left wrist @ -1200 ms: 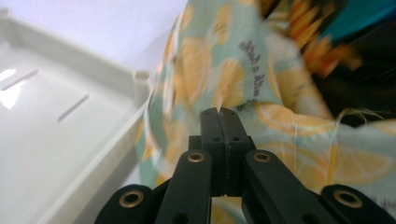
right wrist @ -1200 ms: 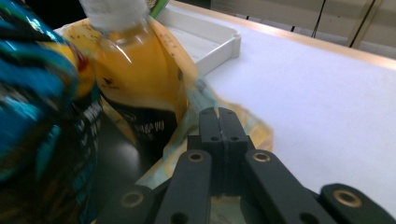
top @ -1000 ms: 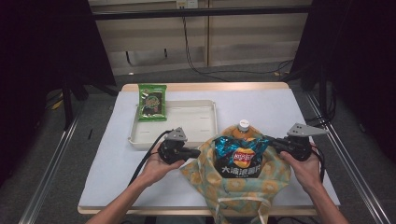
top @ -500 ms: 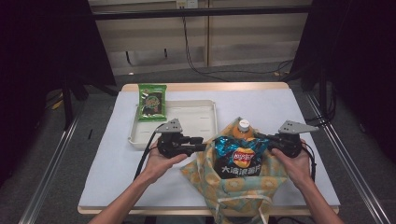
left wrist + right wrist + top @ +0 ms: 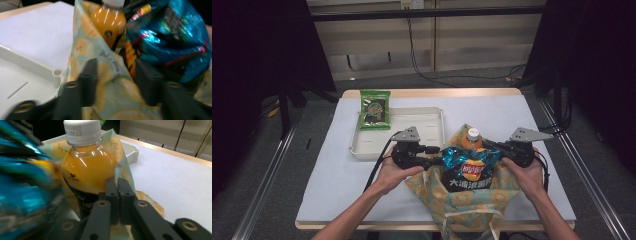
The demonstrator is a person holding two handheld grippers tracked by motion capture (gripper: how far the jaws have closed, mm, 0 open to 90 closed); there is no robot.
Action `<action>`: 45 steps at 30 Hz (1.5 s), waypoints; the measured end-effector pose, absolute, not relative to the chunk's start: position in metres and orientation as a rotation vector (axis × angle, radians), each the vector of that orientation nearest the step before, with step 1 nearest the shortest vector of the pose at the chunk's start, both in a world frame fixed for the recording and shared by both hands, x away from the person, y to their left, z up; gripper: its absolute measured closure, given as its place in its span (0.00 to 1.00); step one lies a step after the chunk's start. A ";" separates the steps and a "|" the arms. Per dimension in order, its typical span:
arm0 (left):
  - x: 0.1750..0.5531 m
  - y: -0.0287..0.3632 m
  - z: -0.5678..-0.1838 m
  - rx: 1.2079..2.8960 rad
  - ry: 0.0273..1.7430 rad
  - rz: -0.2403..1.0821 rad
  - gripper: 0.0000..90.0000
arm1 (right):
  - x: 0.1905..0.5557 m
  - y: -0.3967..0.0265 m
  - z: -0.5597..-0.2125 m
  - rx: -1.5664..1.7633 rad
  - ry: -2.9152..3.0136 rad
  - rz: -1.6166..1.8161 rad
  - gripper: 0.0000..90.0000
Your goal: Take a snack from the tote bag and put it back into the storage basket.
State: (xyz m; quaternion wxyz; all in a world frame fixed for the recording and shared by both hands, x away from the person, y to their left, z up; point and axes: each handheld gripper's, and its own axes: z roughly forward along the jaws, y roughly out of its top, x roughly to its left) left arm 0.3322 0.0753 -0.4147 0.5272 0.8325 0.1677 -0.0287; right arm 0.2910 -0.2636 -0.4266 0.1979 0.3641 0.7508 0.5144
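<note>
A teal cloth bag with a lemon print (image 5: 462, 197) stands at the table's front middle. It holds a blue chip bag (image 5: 469, 170) and an orange juice bottle (image 5: 472, 137) with a white cap. My left gripper (image 5: 434, 155) is at the bag's left rim. Its jaws have just been opening and stand apart, with the bag's cloth (image 5: 110, 75) loose between them (image 5: 116, 62). At the bag's right rim, beside the bottle (image 5: 87, 170), my right gripper (image 5: 488, 145) is shut (image 5: 117, 180) with the cloth edge (image 5: 126, 167) running into its tips.
A cream tray (image 5: 362, 147) lies behind my left gripper, and a green snack pack (image 5: 374, 110) rests on its far left corner. White table cover (image 5: 507, 112) stretches behind and to the right of the bag. Dark stands flank the table.
My left gripper has risen a little and shifted right toward the bag, and its jaws have parted. The right gripper has edged inward and stays shut.
</note>
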 end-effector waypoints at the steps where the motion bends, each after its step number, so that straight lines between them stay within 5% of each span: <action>1: 0.332 0.074 -0.417 2.003 0.399 -0.066 0.81 | 0.291 -0.265 -0.426 1.017 2.099 1.441 0.94; 3: 0.334 0.074 -0.422 2.028 0.418 -0.060 0.99 | 0.289 -0.267 -0.426 1.023 2.096 1.445 0.87; 8: 0.338 0.084 -0.432 2.063 0.469 -0.043 1.00 | 0.276 -0.276 -0.427 1.062 2.080 1.436 0.72; 10: 0.339 0.090 -0.435 2.065 0.487 -0.039 1.00 | 0.268 -0.280 -0.427 1.071 2.090 1.422 0.72; 14: 0.338 0.099 -0.442 2.089 0.508 -0.023 1.00 | 0.254 -0.285 -0.428 1.057 2.116 1.425 0.93; 17: 0.339 0.098 -0.446 2.098 0.515 -0.019 1.00 | 0.254 -0.283 -0.435 1.043 2.124 1.403 0.99; 39: 0.341 0.098 -0.473 2.174 0.536 -0.046 1.00 | 0.264 -0.290 -0.473 1.158 2.179 1.242 0.99; 45: 0.343 0.105 -0.467 2.104 0.536 -0.069 0.93 | 0.259 -0.294 -0.467 1.162 2.112 1.305 0.82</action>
